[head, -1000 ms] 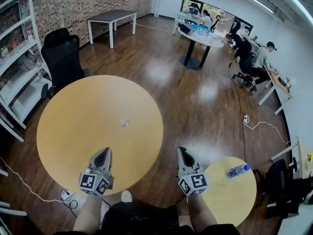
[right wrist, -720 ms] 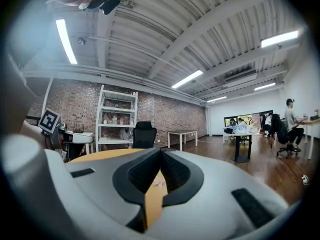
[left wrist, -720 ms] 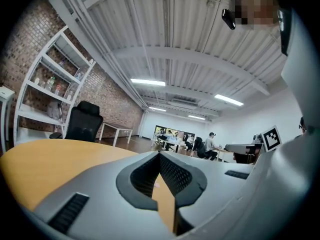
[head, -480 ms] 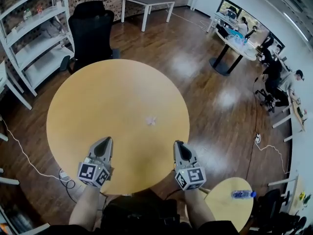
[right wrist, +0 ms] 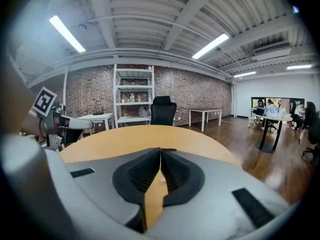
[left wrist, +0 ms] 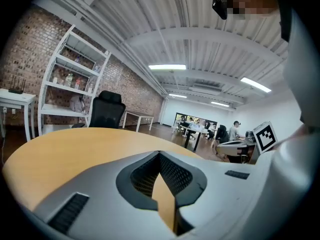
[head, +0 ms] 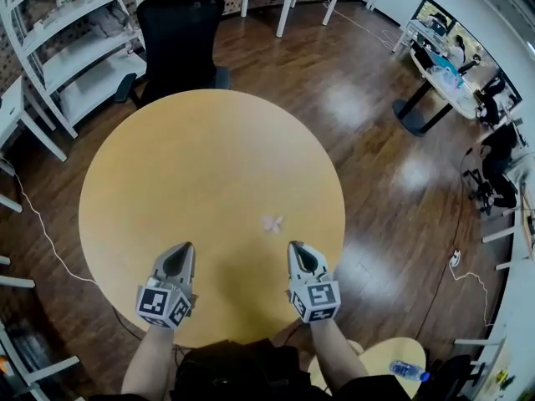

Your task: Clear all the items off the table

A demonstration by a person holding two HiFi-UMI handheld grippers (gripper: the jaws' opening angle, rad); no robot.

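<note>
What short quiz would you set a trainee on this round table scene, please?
1. True or false: the left gripper and the right gripper both have their jaws shut and hold nothing.
2. Which gripper is nearer the small crumpled scrap on the round table? A) left B) right
3. What piece of furniture stands just beyond the table's far edge?

Key: 1 true; 2 B; 3 the black office chair.
</note>
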